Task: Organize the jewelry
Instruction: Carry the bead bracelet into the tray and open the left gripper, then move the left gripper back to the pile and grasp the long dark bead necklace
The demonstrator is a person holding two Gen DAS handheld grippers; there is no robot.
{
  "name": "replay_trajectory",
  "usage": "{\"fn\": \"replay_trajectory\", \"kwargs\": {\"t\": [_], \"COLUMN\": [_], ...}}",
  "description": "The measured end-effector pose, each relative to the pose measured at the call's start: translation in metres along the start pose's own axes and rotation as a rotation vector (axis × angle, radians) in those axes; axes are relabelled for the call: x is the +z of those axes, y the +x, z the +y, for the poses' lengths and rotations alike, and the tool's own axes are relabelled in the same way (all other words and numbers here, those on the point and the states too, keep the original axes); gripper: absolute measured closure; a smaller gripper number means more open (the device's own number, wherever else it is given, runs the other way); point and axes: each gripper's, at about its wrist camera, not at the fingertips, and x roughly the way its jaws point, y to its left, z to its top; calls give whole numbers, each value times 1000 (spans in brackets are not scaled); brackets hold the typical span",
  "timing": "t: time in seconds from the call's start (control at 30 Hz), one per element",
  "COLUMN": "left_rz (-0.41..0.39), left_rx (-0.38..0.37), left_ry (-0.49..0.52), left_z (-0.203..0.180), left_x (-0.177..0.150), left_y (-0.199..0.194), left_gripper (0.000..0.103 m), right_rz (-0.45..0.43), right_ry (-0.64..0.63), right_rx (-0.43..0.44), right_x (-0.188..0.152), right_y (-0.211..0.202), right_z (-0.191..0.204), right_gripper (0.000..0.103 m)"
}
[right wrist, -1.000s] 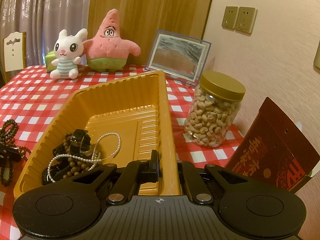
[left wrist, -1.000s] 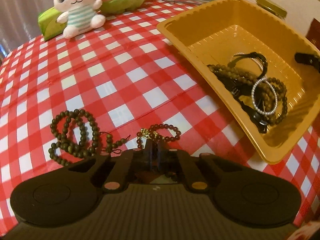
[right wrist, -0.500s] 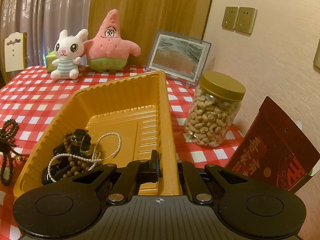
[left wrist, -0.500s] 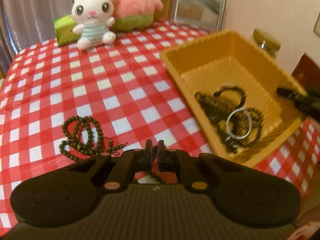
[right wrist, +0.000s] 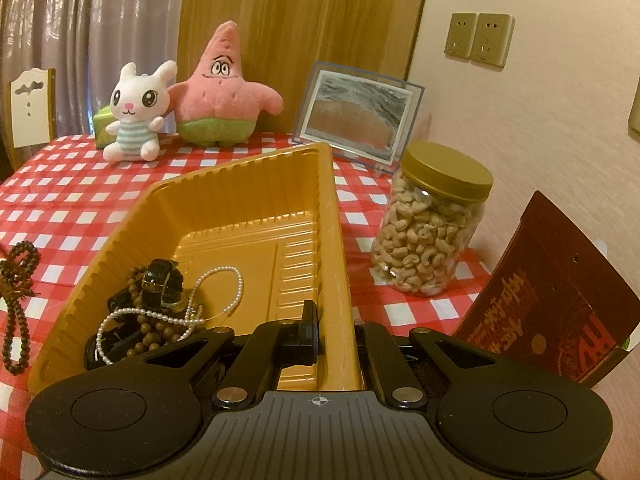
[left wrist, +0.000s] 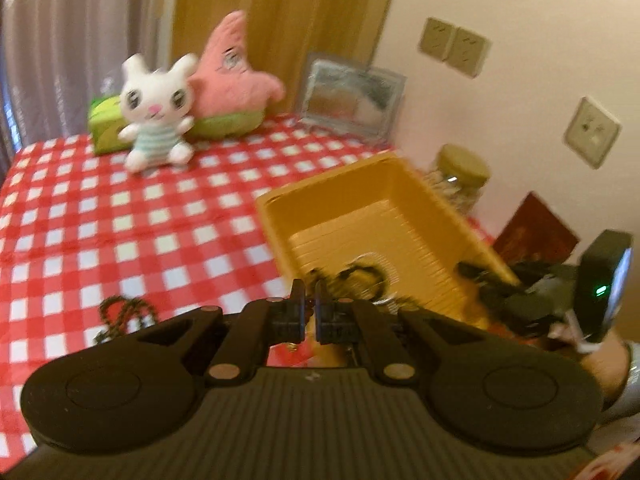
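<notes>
Wooden beads are dangling from the left gripper (left wrist: 308, 300), whose jaws are pinching a small bracelet (left wrist: 294, 345) shut, near the yellow tray (right wrist: 256, 200). Light and limp, it is likely sagging and swinging; gripping across the strand suits it. The right gripper (right wrist: 334, 326) is clamping the tray's wall. A longer bead strand (right wrist: 16, 300) is lying on the checked tablecloth (right wrist: 64, 200).

Probably a home: plush toys (right wrist: 136, 112) on checkered tablecloth (right wrist: 60, 200).

Both wrist views look obliquely down, sharing the yellow tray (left wrist: 404, 184) (right wrist: 248, 184).
</notes>
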Motion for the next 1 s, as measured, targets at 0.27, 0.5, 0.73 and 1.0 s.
{"fn": "replay_trajectory", "kwargs": {"t": [0.27, 0.5, 0.73, 1.0], "left_rz": [-1, 25, 14, -1], "left_rx": [-134, -203, -157, -17], "left_ry": [7, 48, 37, -39], "left_z": [-41, -68, -63, -26], "left_x": [15, 19, 23, 17], "left_y": [25, 50, 48, 27], "left_gripper": [100, 99, 96, 88], "right_rz": [-9, -11, -8, -6], "right_ry": [0, 1, 6, 5], "right_rx": [12, 20, 23, 23], "right_x": [1, 1, 1, 1], "right_y": [-1, -1, -1, 0], "right_z": [0, -1, -1, -1], "right_gripper": [100, 100, 100, 100]}}
